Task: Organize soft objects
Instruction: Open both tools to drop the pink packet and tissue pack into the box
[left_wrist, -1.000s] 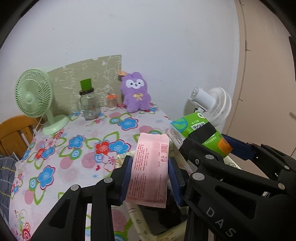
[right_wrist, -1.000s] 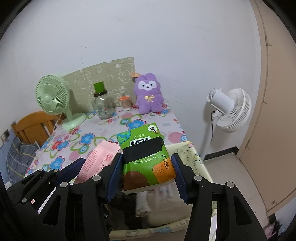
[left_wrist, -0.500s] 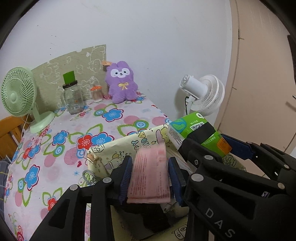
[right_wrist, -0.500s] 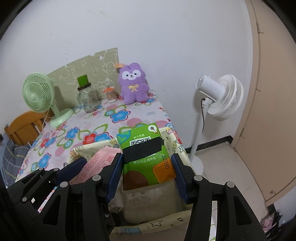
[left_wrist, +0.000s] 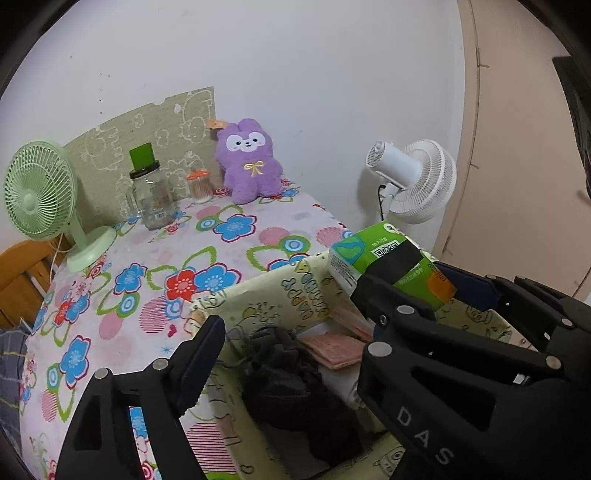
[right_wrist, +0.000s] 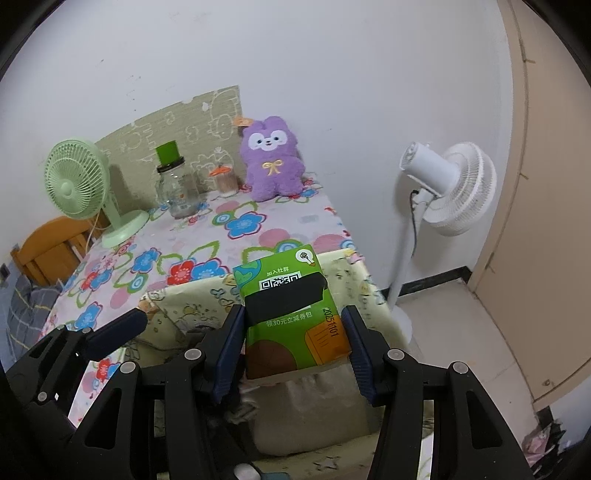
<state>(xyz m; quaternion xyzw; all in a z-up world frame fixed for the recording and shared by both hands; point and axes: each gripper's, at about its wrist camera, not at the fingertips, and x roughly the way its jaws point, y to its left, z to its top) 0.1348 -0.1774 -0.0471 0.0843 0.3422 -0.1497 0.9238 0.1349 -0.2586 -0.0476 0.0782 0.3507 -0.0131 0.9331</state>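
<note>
Opening left jaws above pink pack (left_wrist: 334, 350)

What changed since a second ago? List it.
The left claw, opening, let go of the pink pack; it now lies in the fabric bin. Both claws dropped toward the bin. The right claw still grips the green pack.

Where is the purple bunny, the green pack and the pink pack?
purple bunny (right_wrist: 271, 164), right wrist view, on its tummy.
green pack (right_wrist: 291, 317), right wrist view, on its front.
pink pack (left_wrist: 338, 350), left wrist view, on its top face.
</note>
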